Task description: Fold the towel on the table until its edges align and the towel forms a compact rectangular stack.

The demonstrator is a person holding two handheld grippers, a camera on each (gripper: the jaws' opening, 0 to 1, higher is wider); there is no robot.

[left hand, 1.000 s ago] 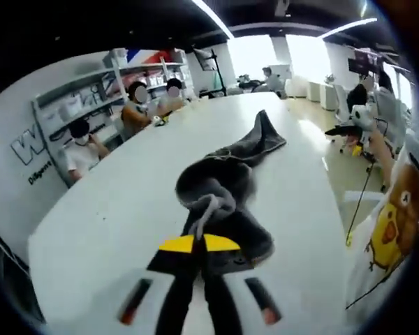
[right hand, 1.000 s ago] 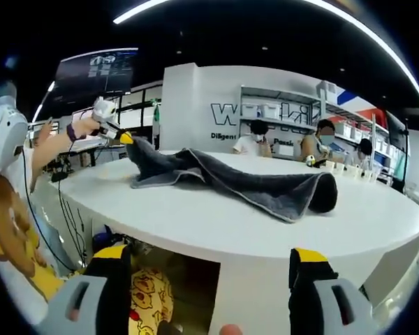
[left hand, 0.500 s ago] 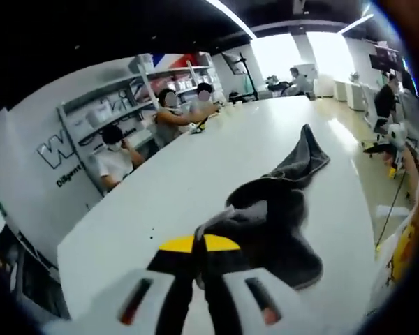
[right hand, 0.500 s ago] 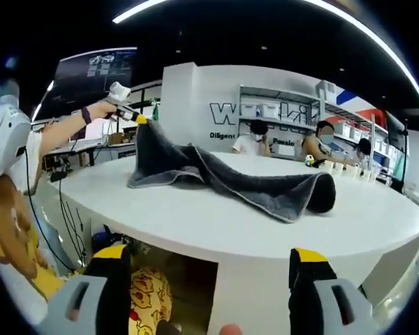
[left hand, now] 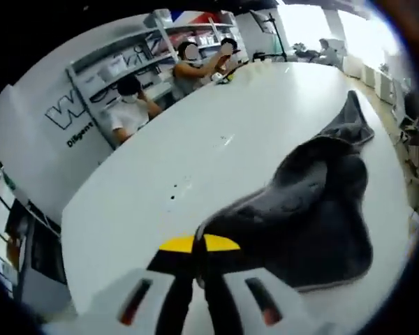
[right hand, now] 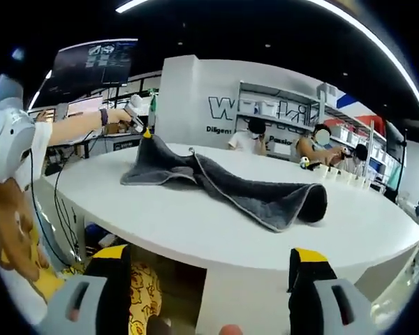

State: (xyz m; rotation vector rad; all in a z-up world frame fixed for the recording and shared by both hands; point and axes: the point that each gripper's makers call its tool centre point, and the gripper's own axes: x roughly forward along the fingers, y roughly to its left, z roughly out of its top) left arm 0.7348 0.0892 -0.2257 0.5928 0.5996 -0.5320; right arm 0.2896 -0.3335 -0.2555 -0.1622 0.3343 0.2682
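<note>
Towel (left hand: pixel 314 209) is dark grey and lying rumpled on the big white desk (left hand: pixel 195 139) — not folded flat at all, more of a long twisted strip. In the right gripper view the towel (right hand: pixel 223 185) runs across the desk (right hand: pixel 195 223) from a raised peak at the left to a rolled-over loop at the right end.

The left hand-held gripper (left hand: pixel 197 244) has its yellow-tipped jaws pressed together on a corner of the cloth, pinching the hem right at the tips, with the rest of the fabric spreading away to the right. You can see the same hand-held gripper from the other side (right hand: pixel 141 125), held out on a person's arm (right hand: pixel 77 125) and lifting that corner just above the desk surface.

The right hand-held gripper (right hand: pixel 208 269) is spread wide, holding nothing — it sits below the near edge of the desk, well apart from the towel.

Around the place: three people (left hand: pixel 129 105) sit along the far side of the desk, backed by a white wall with shelving (right hand: pixel 279 105) and big dark lettering. Some small items (right hand: pixel 314 166) stand on the desk near them, too small to make out. A dark screen (right hand: pixel 84 66) hangs up at the left in the right gripper view, and a yellow cartoon print (right hand: pixel 14 237) shows on the person's clothing at the left edge.
</note>
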